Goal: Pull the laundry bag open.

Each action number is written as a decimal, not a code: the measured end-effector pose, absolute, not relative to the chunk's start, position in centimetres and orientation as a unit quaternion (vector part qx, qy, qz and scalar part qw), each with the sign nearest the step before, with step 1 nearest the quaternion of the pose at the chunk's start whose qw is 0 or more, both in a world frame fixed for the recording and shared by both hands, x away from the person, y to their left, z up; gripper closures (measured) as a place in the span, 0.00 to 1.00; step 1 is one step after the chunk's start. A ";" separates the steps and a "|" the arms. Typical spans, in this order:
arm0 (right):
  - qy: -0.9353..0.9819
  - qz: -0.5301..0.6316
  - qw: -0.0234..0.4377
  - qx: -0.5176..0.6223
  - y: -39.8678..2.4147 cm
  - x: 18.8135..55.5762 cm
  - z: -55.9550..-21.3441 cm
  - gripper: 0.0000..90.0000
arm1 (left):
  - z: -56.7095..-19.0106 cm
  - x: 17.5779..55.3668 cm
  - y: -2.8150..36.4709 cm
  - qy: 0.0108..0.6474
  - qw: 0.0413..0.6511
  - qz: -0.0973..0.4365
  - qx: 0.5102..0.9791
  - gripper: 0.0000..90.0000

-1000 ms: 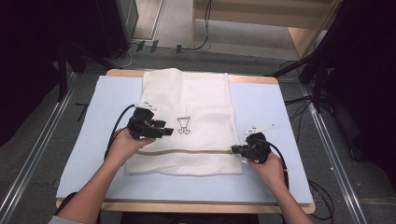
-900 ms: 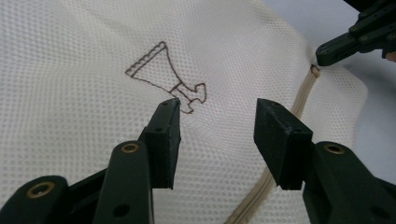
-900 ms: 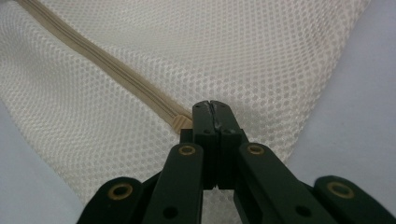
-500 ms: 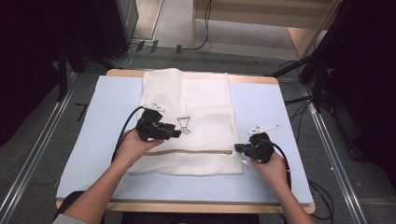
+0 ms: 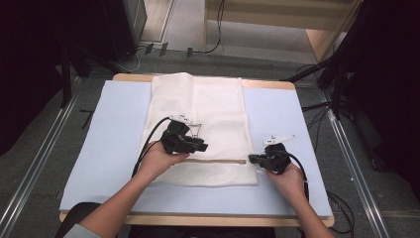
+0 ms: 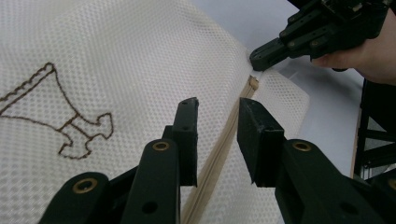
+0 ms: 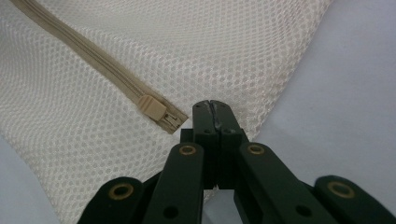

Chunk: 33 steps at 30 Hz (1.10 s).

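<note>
Bright even light, dark surroundings, soft focus

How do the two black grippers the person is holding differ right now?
The left gripper has its jaws apart, and they have just been closing, straddling the beige zipper mid-bag; the right gripper is shut, pinching the edge of the mesh bag beside the zipper's slider. Both are black, two-jawed, hand-held and aimed at the zipper.
</note>
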State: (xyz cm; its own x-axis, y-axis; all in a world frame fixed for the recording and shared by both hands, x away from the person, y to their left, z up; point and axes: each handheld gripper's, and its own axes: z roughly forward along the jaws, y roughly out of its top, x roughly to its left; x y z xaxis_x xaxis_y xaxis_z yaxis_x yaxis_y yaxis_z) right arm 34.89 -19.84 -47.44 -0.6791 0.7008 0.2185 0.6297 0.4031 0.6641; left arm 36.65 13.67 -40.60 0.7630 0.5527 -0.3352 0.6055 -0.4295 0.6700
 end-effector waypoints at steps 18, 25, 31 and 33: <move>0.832 0.367 0.058 0.412 -19.5 34.6 -47.3 1.00 | -42.3 36.1 7.3 0.309 0.378 -0.045 0.872 0.82; 0.829 0.365 0.058 0.419 -19.4 34.5 -47.3 1.00 | -42.9 36.1 5.8 0.305 0.378 -0.054 0.873 0.86; 0.833 0.359 0.060 0.417 -19.1 34.3 -47.1 1.00 | -44.1 36.2 4.3 0.303 0.369 -0.063 0.876 0.89; 0.832 0.359 0.057 0.418 -19.0 34.2 -47.0 1.00 | -44.2 36.3 4.2 0.306 0.368 -0.064 0.876 0.89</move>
